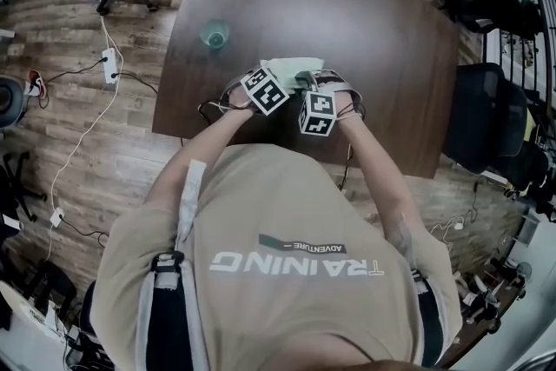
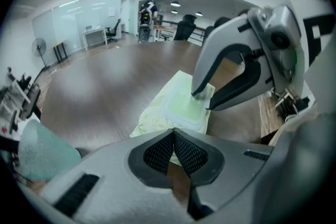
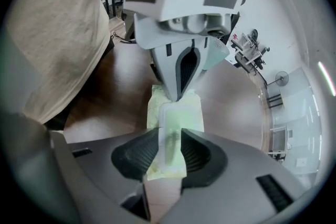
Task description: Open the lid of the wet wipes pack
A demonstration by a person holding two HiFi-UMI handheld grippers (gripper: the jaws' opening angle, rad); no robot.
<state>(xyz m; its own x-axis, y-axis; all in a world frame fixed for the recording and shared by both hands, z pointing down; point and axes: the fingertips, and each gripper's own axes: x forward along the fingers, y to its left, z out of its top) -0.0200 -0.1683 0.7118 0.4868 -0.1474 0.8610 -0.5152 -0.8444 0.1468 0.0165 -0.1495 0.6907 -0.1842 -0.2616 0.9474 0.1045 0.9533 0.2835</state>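
1. Both my forearms (image 1: 208,139) reach forward and converge on the wet wipes pack (image 1: 292,65).
2. Both tongs are tipped steeply down at the pack.
3. Left gripper (image 2: 174,134): jaws closed pad to pad, nothing between them. The closed tip touches one end of the pack.
4. Right gripper (image 3: 170,145): jaws spread wide over the pack's opposite end, pinching nothing.

In the head view the marker cubes (image 1: 265,89) cover most of the wet wipes pack (image 1: 294,65) and both claws' tips. The left claw (image 2: 174,132) hides the pack's near end; whether its closed jaws pinch the wrapper cannot be told. The right claw (image 3: 170,139) covers the pack's near sides. The green cup (image 2: 37,157) is blurred, its base hidden.
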